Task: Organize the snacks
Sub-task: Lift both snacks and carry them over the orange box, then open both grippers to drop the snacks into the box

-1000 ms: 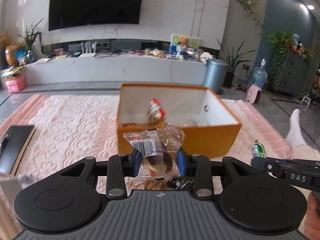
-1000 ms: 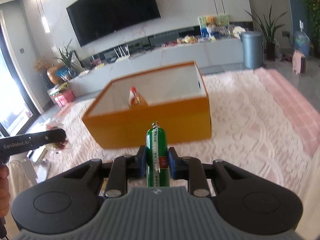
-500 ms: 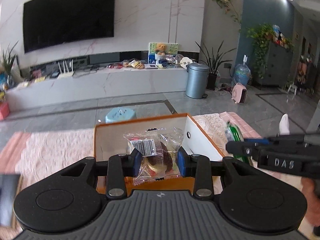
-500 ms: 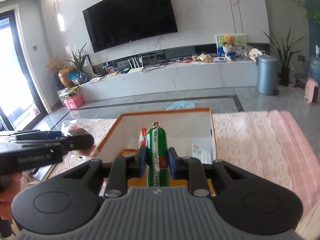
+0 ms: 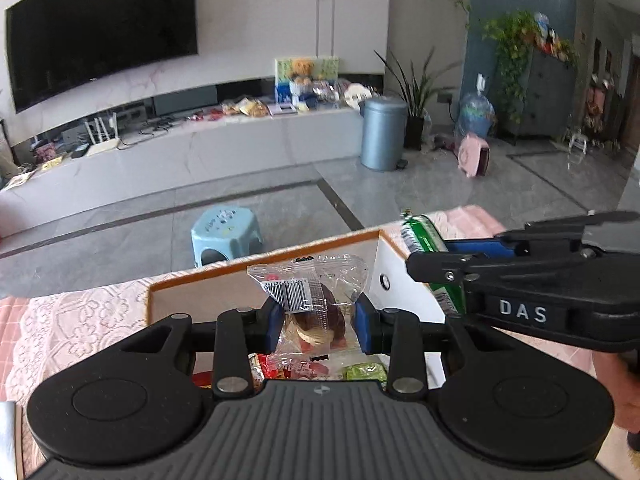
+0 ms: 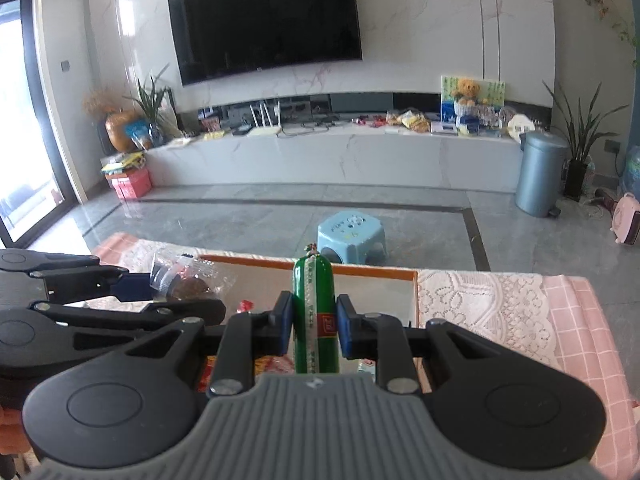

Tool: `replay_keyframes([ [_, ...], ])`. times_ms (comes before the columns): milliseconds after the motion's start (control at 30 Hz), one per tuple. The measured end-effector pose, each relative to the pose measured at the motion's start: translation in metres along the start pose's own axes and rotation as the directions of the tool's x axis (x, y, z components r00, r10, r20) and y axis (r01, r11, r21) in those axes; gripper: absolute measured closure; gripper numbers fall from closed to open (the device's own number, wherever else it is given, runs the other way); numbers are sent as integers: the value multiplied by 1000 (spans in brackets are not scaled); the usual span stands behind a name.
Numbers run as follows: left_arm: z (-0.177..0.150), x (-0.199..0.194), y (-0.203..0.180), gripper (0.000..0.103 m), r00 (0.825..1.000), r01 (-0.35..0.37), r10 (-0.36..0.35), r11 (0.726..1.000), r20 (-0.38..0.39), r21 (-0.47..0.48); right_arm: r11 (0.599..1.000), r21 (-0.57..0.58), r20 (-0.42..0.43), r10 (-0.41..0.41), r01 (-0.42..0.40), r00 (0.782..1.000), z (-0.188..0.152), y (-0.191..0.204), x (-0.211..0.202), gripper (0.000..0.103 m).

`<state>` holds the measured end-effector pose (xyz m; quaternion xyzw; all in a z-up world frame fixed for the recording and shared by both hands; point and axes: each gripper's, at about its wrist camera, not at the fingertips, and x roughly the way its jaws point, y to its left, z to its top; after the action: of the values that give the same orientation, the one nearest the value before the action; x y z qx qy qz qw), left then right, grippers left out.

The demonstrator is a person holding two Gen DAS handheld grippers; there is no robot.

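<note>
My left gripper is shut on a clear snack packet with a barcode and a brown cake inside. It hangs over the open orange box, whose white inside holds a red packet and a green packet. My right gripper is shut on a green sausage stick, upright between the blue pads, also above the box. In the left wrist view the right gripper enters from the right with the green stick. In the right wrist view the left gripper enters from the left with the packet.
The box stands on a pink lace cloth. Beyond it on the grey floor are a light blue stool and a grey bin, with a long white TV bench behind. A hand holds the right gripper.
Both grippers have travelled forward from in front of the box to above its opening, each keeping its snack. They now sit close side by side, and the box fills the lower view.
</note>
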<state>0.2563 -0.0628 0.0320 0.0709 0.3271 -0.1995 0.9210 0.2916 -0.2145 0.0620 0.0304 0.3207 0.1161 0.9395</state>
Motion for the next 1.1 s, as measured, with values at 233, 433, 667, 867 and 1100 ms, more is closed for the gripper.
replay_keyframes([
  [233, -13, 51, 0, 63, 991, 0, 7, 999, -131, 53, 999, -42, -141, -7, 1, 990, -11, -18, 67, 83],
  [433, -26, 77, 5, 63, 975, -8, 23, 998, -219, 70, 998, -58, -230, 22, -36, 973, -22, -28, 104, 83],
  [667, -36, 94, 11, 63, 958, -8, 25, 998, -287, 59, 991, -125, -312, 14, -56, 950, -37, -23, 134, 83],
  [867, -41, 100, 15, 62, 945, -7, 23, 999, -326, 49, 988, -144, -356, -1, -54, 935, -47, -23, 149, 83],
  [1100, -46, 101, 23, 61, 940, -10, 9, 1000, -340, -1, 984, -172, -374, -17, -51, 927, -50, -19, 154, 83],
])
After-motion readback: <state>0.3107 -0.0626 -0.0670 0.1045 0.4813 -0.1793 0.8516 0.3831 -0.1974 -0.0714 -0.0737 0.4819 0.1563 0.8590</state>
